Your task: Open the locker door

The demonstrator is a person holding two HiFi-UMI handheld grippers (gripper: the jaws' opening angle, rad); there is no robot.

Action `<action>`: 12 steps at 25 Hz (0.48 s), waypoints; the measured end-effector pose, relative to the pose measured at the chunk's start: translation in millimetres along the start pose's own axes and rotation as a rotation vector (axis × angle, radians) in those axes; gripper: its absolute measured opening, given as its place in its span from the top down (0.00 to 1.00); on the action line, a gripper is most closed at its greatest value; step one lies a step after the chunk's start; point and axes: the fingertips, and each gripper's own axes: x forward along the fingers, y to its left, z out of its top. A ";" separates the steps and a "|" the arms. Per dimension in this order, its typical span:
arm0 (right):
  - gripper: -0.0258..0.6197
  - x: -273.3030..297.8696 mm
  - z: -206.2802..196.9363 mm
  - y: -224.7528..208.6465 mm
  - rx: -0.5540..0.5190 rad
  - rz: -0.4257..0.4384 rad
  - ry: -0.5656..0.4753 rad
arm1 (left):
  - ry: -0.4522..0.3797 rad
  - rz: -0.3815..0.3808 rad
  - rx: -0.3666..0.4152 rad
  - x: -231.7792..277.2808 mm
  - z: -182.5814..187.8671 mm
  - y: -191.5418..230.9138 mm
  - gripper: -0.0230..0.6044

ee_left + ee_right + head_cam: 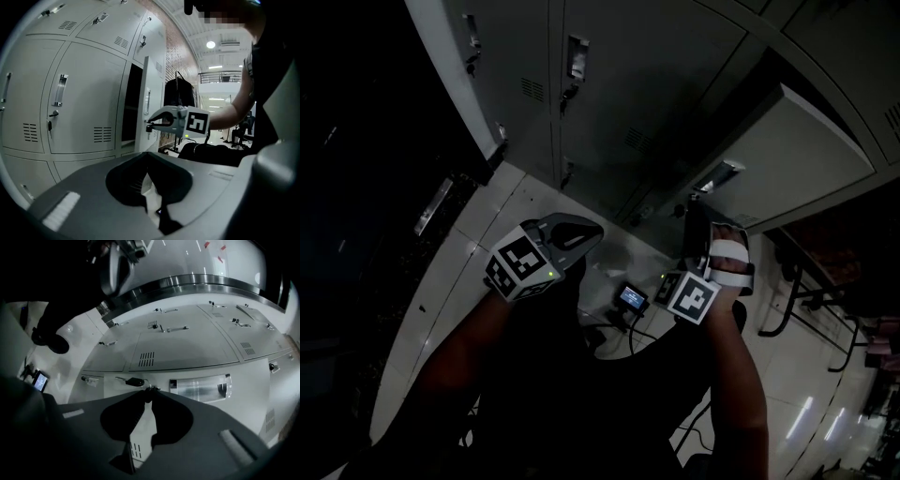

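Note:
The grey locker door (806, 159) stands swung out from the row of lockers, with the dark compartment behind it (130, 103). My right gripper (698, 211) is at the door's lock, just beside the shiny recessed handle (200, 387). In the right gripper view its jaws are pinched together on a small dark key in the lock (149, 391), and a second black-headed key (135, 381) hangs from the ring. The left gripper view shows that gripper (149, 124) at the door's edge. My left gripper (581, 232) hangs lower left, away from the lockers, its jaws together on nothing.
Closed lockers (609, 94) line the wall left of the open door. A small lit screen (632, 298) with cables lies on the pale floor below my hands. Chair frames (797, 291) stand at the right. A dark clothes rack (180, 96) stands beyond the door.

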 end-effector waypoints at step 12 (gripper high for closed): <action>0.88 -116.5 -60.9 36.8 0.070 0.056 0.039 | 0.024 0.010 0.013 3.3 -3.3 0.5 0.94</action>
